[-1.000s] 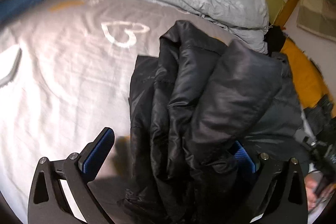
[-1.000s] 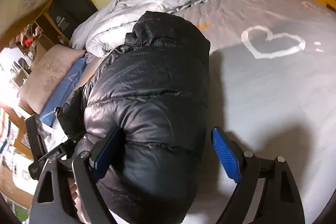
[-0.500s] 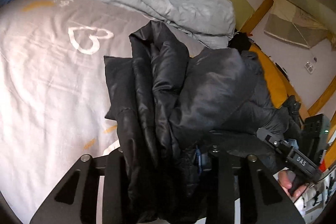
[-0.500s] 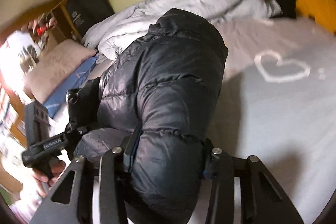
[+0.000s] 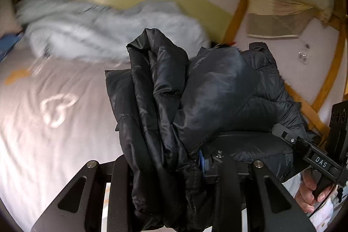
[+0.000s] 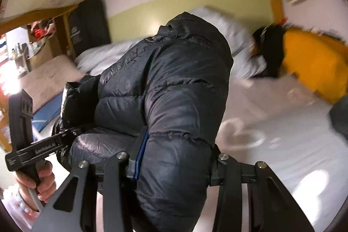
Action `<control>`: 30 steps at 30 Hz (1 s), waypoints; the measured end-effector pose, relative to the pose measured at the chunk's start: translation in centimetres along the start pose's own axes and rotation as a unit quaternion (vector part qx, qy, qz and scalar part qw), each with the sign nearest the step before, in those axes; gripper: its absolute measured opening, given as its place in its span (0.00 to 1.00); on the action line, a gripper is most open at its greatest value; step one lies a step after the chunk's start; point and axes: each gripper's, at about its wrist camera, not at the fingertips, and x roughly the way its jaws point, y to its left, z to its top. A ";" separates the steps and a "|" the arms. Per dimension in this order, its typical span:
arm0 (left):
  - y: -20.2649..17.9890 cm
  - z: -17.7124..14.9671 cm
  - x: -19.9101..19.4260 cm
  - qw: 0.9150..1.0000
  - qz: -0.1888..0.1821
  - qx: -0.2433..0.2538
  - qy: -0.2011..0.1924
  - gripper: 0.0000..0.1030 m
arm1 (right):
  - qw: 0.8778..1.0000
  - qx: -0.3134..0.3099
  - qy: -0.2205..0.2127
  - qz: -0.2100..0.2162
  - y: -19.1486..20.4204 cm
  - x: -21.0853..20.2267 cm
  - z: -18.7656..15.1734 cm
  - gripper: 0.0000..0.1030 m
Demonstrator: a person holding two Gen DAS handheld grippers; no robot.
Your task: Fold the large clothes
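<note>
Left wrist view: our left gripper [image 5: 171,169] and right gripper [image 6: 174,158] have just closed, fingers clamped on the bundled black quilted down jacket [image 5: 195,101], its length running away from us above the white bed sheet [image 5: 43,123].

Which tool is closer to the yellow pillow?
Right. The right tool, its jaws just closed on the black jacket, has the yellow pillow ahead to its right. The left tool, likewise just closed on the jacket, sits off the right tool's other side, farther away.
</note>
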 end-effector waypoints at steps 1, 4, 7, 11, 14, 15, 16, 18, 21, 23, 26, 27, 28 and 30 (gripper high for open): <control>-1.7 0.7 0.7 1.000 -0.008 0.007 -0.005 0.30 | 1.000 -0.006 -0.011 -0.016 -1.1 -0.8 0.7 0.37; -6.6 2.3 3.1 0.999 -0.037 0.032 -0.022 0.30 | 0.998 -0.010 -0.037 -0.048 -4.9 -2.8 2.0 0.37; -11.1 3.2 6.0 0.995 -0.073 0.053 -0.039 0.30 | 0.996 0.006 -0.055 -0.068 -9.8 -4.6 2.9 0.37; -17.0 3.7 12.2 0.992 -0.092 0.085 -0.023 0.30 | 0.990 0.015 -0.060 -0.127 -15.4 -5.3 3.4 0.37; -19.8 3.4 17.6 0.990 -0.108 0.085 -0.001 0.30 | 0.983 0.041 -0.060 -0.169 -20.0 -4.1 2.9 0.37; -20.5 3.2 19.2 0.991 -0.109 0.083 0.005 0.30 | 0.980 0.052 -0.060 -0.183 -21.7 -3.3 2.5 0.37; -21.1 3.0 20.5 0.991 -0.106 0.085 0.007 0.30 | 0.978 0.058 -0.060 -0.189 -22.7 -2.6 2.3 0.37; -22.2 2.1 23.0 0.991 -0.097 0.092 0.013 0.30 | 0.975 0.065 -0.053 -0.206 -25.1 -0.3 1.7 0.37; -22.4 0.8 27.2 0.992 -0.078 0.093 0.039 0.30 | 0.973 0.075 -0.028 -0.218 -27.4 3.3 0.7 0.37; -22.2 -0.4 30.0 0.991 -0.067 0.094 0.064 0.30 | 0.971 0.078 -0.002 -0.227 -29.0 5.7 -0.4 0.37; -22.4 -1.8 32.9 0.989 -0.046 0.115 0.084 0.31 | 0.965 0.079 0.005 -0.250 -30.9 8.2 -1.6 0.37; -22.8 -2.5 33.0 0.989 -0.045 0.118 0.079 0.31 | 0.961 0.071 -0.007 -0.267 -31.0 8.4 -2.1 0.37; -23.2 -2.4 33.3 0.989 -0.043 0.122 0.073 0.31 | 0.957 0.055 -0.016 -0.284 -30.7 8.8 -2.1 0.37; -23.6 -2.1 34.0 0.989 -0.042 0.128 0.068 0.31 | 0.954 0.039 -0.020 -0.295 -30.4 9.0 -1.6 0.37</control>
